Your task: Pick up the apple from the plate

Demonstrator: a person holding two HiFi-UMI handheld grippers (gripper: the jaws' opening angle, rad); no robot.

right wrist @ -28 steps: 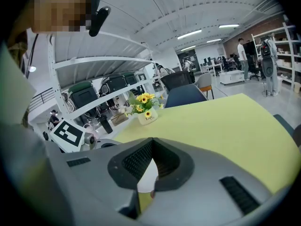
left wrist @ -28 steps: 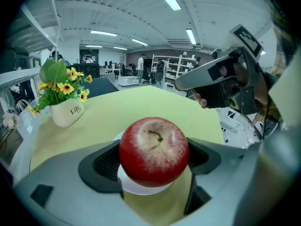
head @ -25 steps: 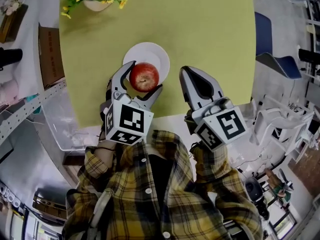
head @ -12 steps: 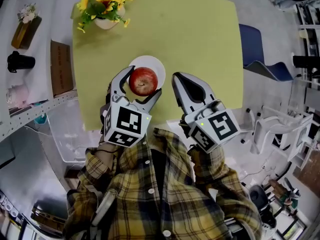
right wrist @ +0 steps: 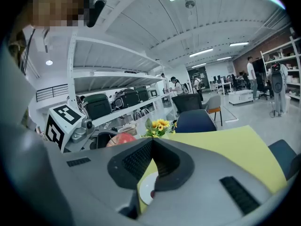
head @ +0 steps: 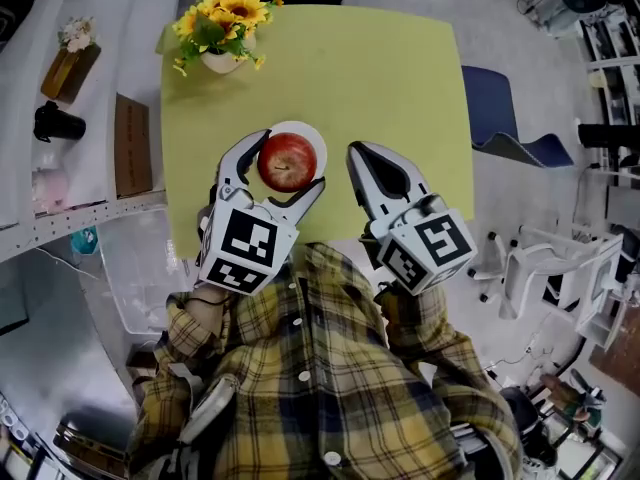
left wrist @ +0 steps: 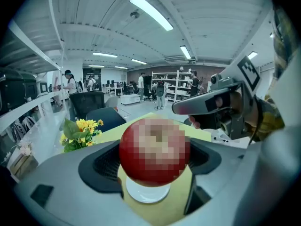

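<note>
A red apple (head: 288,161) sits between the two jaws of my left gripper (head: 290,160), which is shut on it. In the left gripper view the apple (left wrist: 154,149) hangs above the small white plate (left wrist: 147,194), apart from it. In the head view the plate (head: 313,134) shows behind the apple on the yellow-green table (head: 390,78). My right gripper (head: 358,155) is shut with nothing in it, just right of the apple. From the right gripper view, its joined jaws (right wrist: 153,142) partly hide the plate (right wrist: 146,188), and the apple (right wrist: 123,139) peeks out at the left.
A vase of sunflowers (head: 225,28) stands at the table's far left corner. A blue chair (head: 500,118) is at the right. White shelving with a black cup (head: 55,120) and a brown box (head: 130,158) runs along the left, with a clear plastic bin (head: 140,268) below.
The table has shrunk and drawn away in the head view, with more floor showing. The left gripper keeps the apple over the plate. The right gripper stays shut beside it.
</note>
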